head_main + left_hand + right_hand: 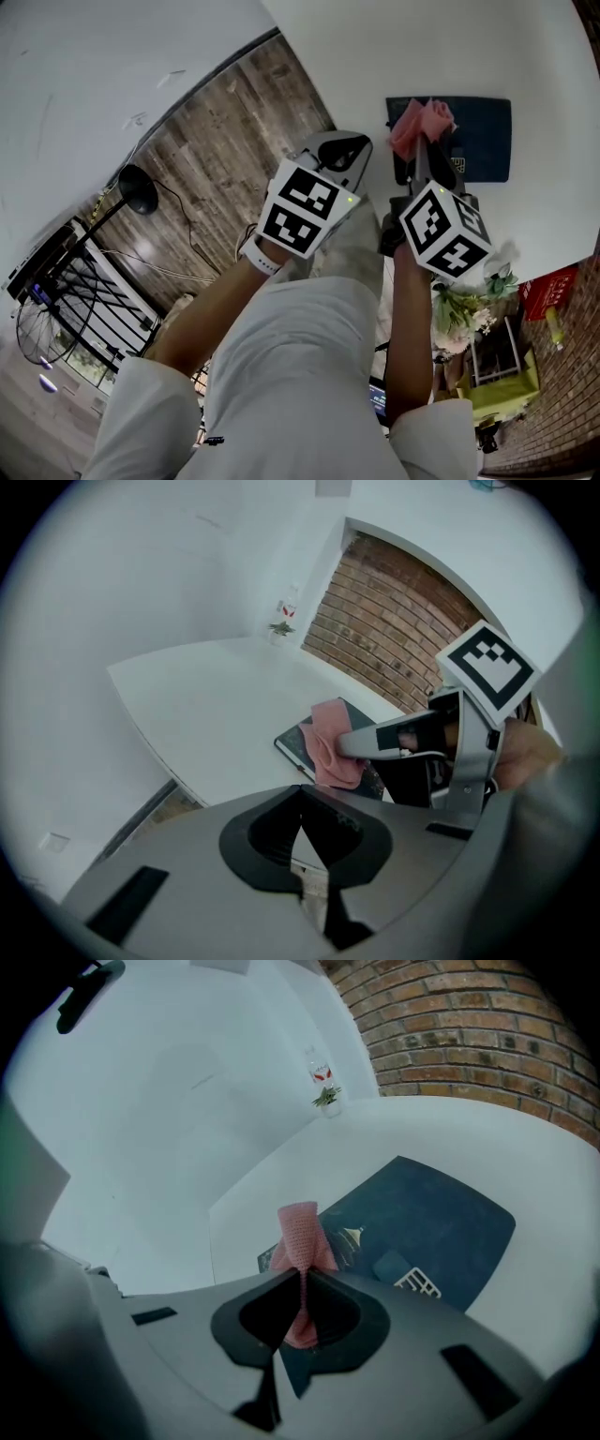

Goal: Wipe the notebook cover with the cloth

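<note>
The notebook (483, 141) lies flat on the white desk (422, 47), near the desk edge on the person's side. The right gripper (419, 142) is clamped on the pink cloth (300, 1230), which bunches out past the jaw tips over the notebook's left edge. The left gripper (302, 825) has its jaws pressed together with nothing between them and is held beside the right one, just off the notebook's left edge.
</note>
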`<state>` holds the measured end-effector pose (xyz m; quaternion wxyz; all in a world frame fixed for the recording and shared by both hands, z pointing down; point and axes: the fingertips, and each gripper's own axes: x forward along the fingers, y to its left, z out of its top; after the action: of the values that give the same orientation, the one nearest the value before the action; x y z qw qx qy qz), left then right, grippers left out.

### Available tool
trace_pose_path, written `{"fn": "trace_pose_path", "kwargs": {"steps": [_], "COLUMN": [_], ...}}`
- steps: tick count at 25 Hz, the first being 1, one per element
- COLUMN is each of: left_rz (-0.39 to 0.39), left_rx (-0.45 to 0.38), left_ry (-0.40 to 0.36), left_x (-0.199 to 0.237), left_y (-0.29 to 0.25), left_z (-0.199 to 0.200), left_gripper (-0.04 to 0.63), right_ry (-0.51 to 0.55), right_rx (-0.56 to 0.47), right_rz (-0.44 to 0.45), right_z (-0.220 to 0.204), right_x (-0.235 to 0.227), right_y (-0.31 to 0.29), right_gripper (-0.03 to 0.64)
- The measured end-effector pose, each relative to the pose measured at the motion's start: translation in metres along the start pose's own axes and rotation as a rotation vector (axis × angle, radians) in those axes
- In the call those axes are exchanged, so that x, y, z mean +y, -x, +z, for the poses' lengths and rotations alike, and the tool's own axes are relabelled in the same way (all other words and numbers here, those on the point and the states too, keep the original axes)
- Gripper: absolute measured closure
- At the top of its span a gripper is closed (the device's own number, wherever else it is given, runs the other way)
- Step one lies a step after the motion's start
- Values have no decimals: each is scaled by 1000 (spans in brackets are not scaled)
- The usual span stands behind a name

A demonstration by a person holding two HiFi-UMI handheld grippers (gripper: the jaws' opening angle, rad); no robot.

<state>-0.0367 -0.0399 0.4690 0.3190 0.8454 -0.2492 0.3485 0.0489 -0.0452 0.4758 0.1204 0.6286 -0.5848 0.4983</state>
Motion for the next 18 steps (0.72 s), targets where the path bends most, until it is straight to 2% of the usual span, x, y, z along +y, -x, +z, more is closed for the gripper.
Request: {"fn": "trace_pose_path", "kwargs": {"steps": [11, 18], "left_rz": [13, 11], "left_rx": [-6, -1], "left_ry": [32, 33], "left_x": [8, 9], "left_y": [-13, -21], "left_z": [16, 23], "left_gripper": [577, 577], "right_ry": [117, 118], "right_rx": [54, 41], "right_rz": [28, 93], "right_z": [25, 46], "right_x": [10, 22], "right_y": [-19, -22], "right_gripper": [586, 586]}}
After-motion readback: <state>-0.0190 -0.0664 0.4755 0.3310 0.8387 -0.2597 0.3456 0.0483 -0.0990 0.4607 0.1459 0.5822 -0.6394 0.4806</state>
